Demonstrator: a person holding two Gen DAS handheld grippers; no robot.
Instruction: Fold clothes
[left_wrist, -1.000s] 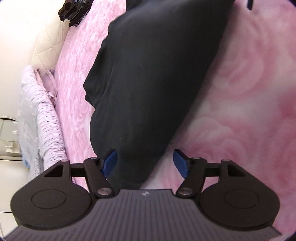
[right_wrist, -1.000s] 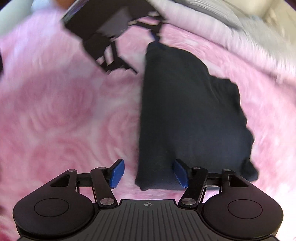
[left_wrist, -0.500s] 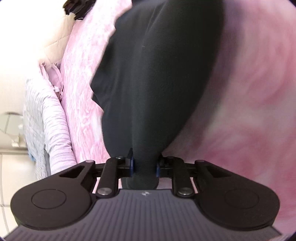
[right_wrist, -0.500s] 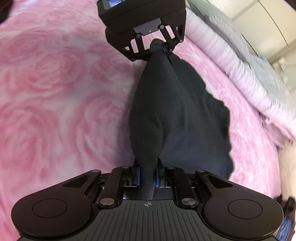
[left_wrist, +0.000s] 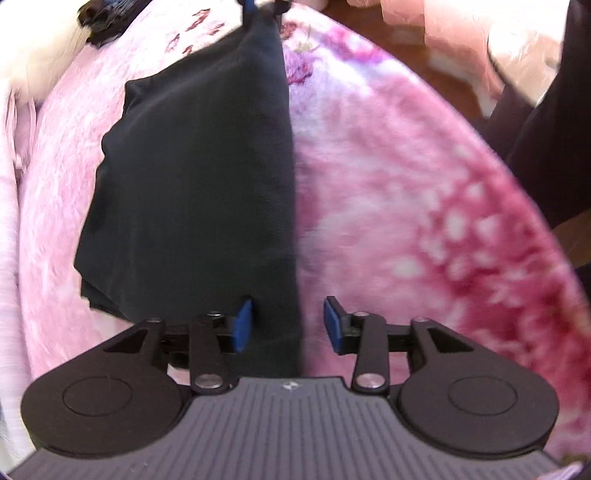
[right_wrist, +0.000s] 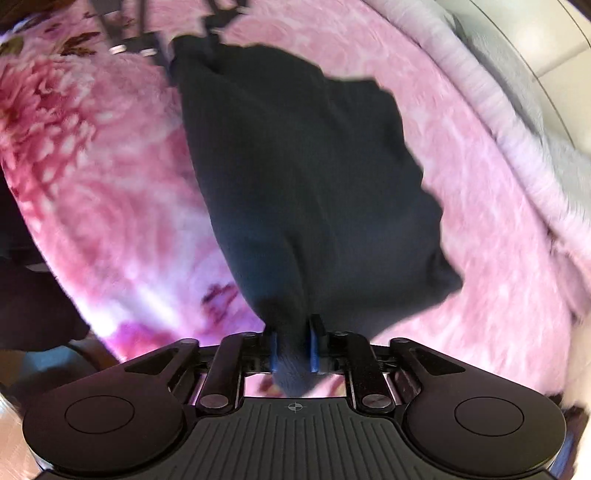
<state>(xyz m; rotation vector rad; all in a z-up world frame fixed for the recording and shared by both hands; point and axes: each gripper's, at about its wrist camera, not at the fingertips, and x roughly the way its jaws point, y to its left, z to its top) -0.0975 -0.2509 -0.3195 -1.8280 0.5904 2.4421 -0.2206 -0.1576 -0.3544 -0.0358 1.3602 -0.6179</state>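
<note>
A folded black garment (left_wrist: 192, 177) lies on the pink rose blanket (left_wrist: 406, 221). My left gripper (left_wrist: 288, 325) hovers over its near right edge. Its jaws are opening; the cloth edge runs between the blue pads (left_wrist: 243, 325) without being pressed. In the right wrist view the same garment (right_wrist: 303, 177) stretches away from my right gripper (right_wrist: 293, 349). Those jaws are also opening, but a bunched corner of cloth still fills the gap between the pads (right_wrist: 314, 347). The left gripper shows blurred at the garment's far end (right_wrist: 177, 40).
A small heap of dark clothes (left_wrist: 99, 22) sits at the far left of the bed. Pale striped bedding (right_wrist: 517, 129) runs along the blanket's far side. The bed's edge, brown floor (left_wrist: 406, 40) and a person's dark clothing (left_wrist: 546, 147) lie to the right.
Both grippers closed on the garment's corners, then carried it sideways across the blanket toward the bed's edge. The left jaws have since spread off the cloth; the right ones have loosened slightly.
</note>
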